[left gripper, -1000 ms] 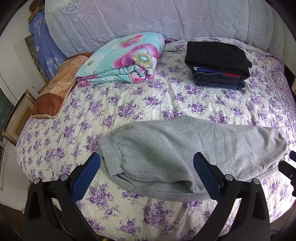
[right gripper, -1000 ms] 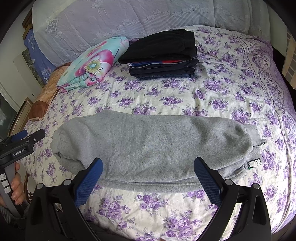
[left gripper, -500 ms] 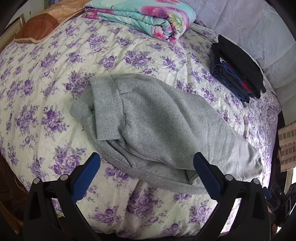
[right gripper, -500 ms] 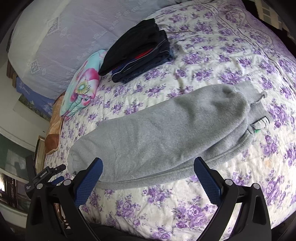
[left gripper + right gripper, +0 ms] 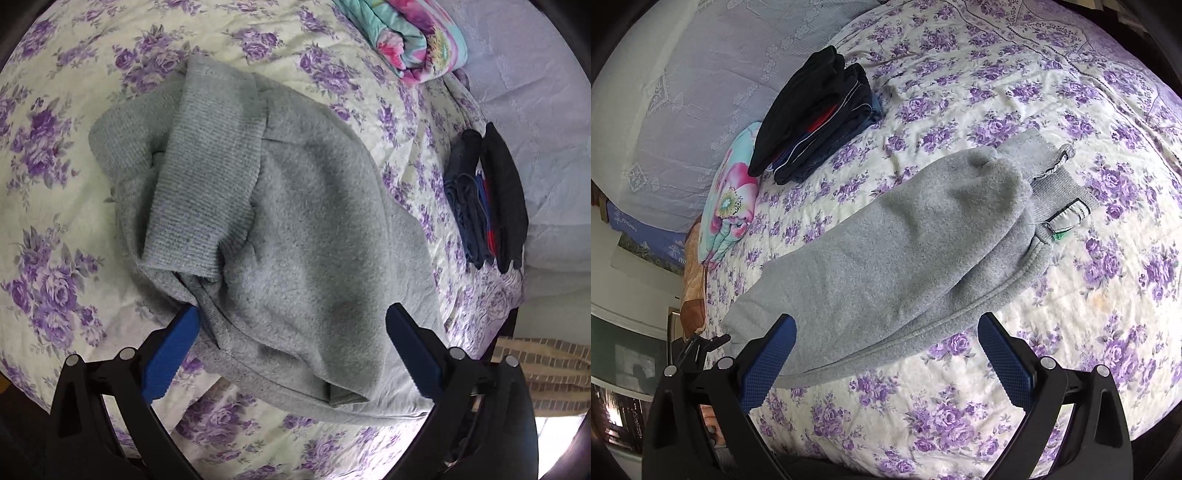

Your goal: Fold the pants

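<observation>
Closing in since before, both wide-open grippers, left gripper (image 5: 291,343) and right gripper (image 5: 886,347), hover over gray pants (image 5: 897,251).

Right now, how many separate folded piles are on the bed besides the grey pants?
2. A dark clothes stack sits near the pillows, and a floral folded blanket lies beside it towards the bed's edge. More could lie outside the views.

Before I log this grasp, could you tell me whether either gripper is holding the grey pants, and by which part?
Nothing is held. The left gripper and right gripper are both open above the grey pants, which lie loose on the bed.
</observation>
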